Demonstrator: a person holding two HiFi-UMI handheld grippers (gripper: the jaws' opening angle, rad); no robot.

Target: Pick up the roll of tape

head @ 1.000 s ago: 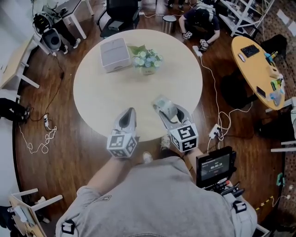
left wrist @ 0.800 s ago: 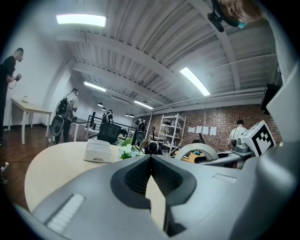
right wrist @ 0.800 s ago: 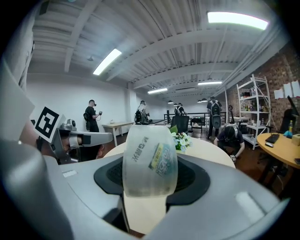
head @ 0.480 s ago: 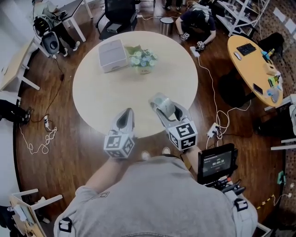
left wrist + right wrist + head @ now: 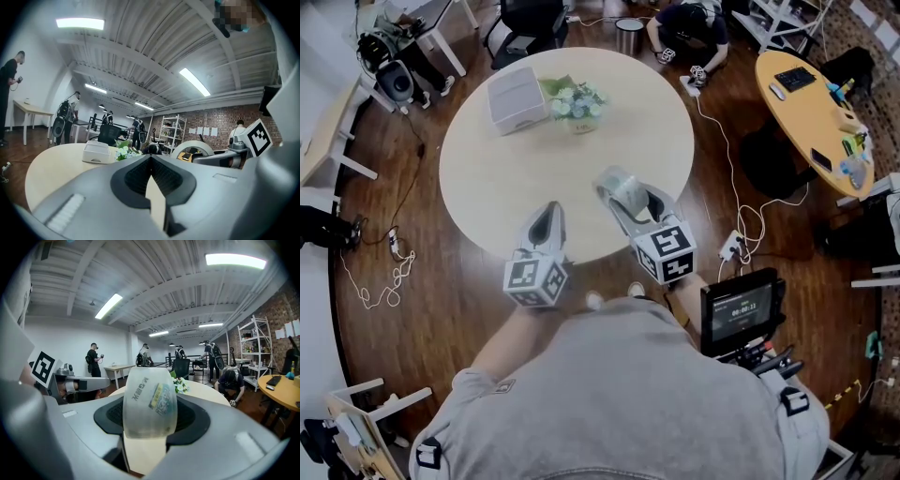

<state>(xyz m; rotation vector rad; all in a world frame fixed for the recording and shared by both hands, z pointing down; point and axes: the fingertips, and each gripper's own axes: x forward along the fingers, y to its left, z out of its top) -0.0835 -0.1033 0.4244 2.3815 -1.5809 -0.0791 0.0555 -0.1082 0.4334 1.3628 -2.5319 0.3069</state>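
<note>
A roll of clear tape (image 5: 149,401) with a printed label stands upright between the jaws of my right gripper (image 5: 149,416), which is shut on it. In the head view the same roll (image 5: 619,187) hangs over the near part of the round table (image 5: 497,187), held by the right gripper (image 5: 619,195). My left gripper (image 5: 547,221) is beside it to the left, over the table's near edge, shut with nothing between its jaws. From the left gripper view the jaws (image 5: 151,157) meet, and the tape (image 5: 193,149) shows to the right.
On the far side of the round table sit a white box (image 5: 512,97) and a small bunch of flowers (image 5: 572,101). A person crouches on the floor (image 5: 686,21) beyond the table. A yellow oval table (image 5: 811,108) stands to the right, with cables and a power strip (image 5: 733,246) on the floor.
Both grippers have risen a little and the right one still carries the tape. The table has shifted up and left in the head view as the head camera moved.
</note>
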